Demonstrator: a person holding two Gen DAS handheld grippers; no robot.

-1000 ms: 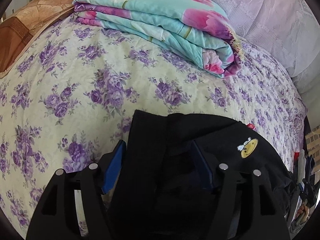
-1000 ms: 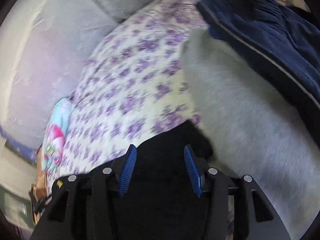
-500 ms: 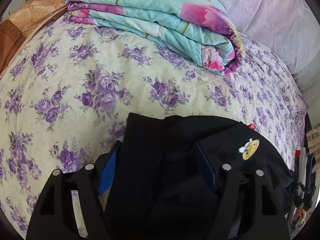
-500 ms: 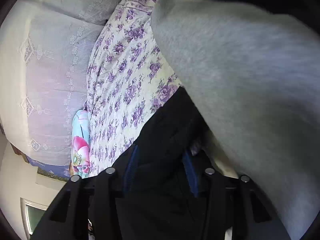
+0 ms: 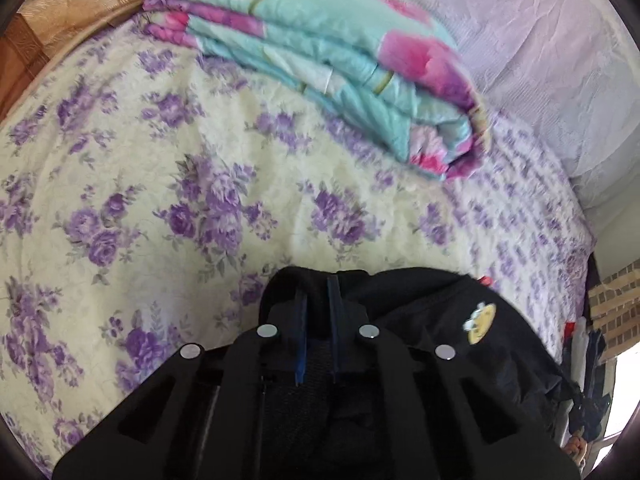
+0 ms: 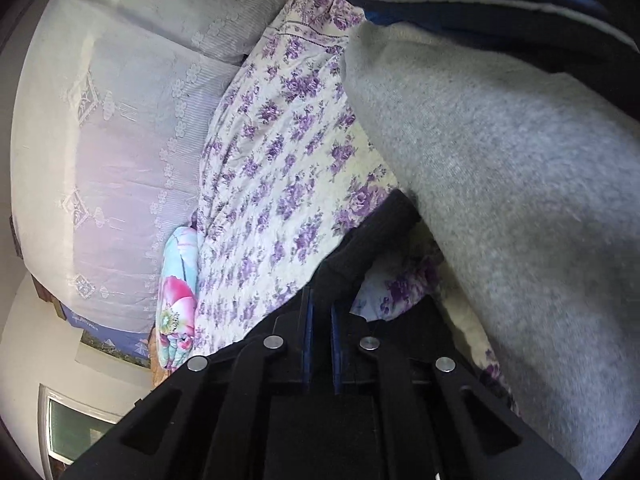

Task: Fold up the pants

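**Both grippers pinched on the black pants: slip and uneven-fold risks**

I find my left gripper with its 2 blue pads drawn nearly together, clamped on a bunched edge of the black pants. The right gripper is in the same condition, pads close with a narrow ridge of the same dark cloth between them. The pants lie on the floral bedsheet, toward the near edge of the bed, with a yellow smiley patch facing up.

Findings, as judgement:
1. Each hold takes only a thin ridge of fabric. A quick lift could pull the cloth out of either pinch, and the fold would collapse.
2. I cannot tell how many layers each gripper has caught. If 1 holds a single layer and the other 2, the fold would likely go askew.
3. A grey garment sits against the pants at the right gripper. Dragging that way could snag or carry it along.
4. The folded quilt at the far edge limits travel in that direction.
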